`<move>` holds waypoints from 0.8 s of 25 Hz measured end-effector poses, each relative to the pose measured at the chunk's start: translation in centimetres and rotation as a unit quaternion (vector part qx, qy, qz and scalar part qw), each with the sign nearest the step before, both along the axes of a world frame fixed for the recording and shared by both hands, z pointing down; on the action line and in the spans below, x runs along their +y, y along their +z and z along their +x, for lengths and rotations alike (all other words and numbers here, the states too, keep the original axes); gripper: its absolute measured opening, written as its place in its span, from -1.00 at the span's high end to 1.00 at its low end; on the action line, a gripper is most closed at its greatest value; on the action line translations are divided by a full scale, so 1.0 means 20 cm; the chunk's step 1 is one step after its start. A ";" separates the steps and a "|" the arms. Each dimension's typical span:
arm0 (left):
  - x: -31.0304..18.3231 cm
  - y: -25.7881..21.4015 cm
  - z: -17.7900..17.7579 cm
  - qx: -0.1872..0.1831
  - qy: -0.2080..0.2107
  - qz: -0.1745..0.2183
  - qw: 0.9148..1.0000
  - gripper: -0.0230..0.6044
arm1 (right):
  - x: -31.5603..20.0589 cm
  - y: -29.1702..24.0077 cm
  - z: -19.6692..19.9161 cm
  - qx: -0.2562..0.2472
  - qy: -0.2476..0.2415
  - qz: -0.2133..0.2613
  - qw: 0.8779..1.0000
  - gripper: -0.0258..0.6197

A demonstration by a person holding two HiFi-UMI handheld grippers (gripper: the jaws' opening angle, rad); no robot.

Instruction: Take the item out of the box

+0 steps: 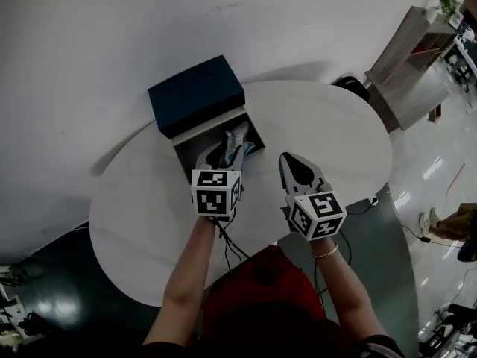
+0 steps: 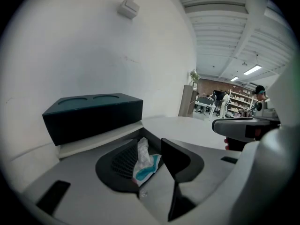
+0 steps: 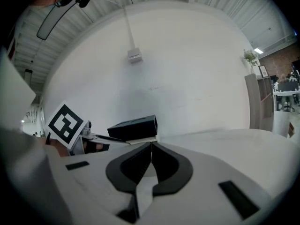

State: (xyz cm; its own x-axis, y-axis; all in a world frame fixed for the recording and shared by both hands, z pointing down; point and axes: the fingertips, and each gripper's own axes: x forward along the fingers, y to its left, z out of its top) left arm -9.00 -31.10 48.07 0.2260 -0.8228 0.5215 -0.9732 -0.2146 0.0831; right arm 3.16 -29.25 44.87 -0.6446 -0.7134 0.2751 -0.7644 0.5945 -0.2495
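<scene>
Now the packet [image 2: 143, 165] is seen upright between the left gripper's [image 2: 151, 148] spread jaws, in the box [image 1: 195, 95]; the right gripper [image 3: 151, 148], pressed shut, is held beside the box.

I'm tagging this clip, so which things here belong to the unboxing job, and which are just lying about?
Job: dark blue box; white-and-teal item inside it; left gripper, open around the item; right gripper, shut and empty.
Lying about: round table; wooden cabinet; plant.
</scene>
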 end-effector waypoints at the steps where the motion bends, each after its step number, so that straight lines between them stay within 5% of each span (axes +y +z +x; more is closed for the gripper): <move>1: -0.01 0.01 0.00 -0.002 -0.001 -0.004 1.000 0.43 | -0.01 0.01 -0.01 -0.001 -0.003 -0.003 1.000 0.87; 20: -0.20 0.25 0.00 -0.043 0.014 -0.091 0.995 0.38 | -0.22 0.21 -0.06 0.000 -0.039 -0.048 0.998 0.87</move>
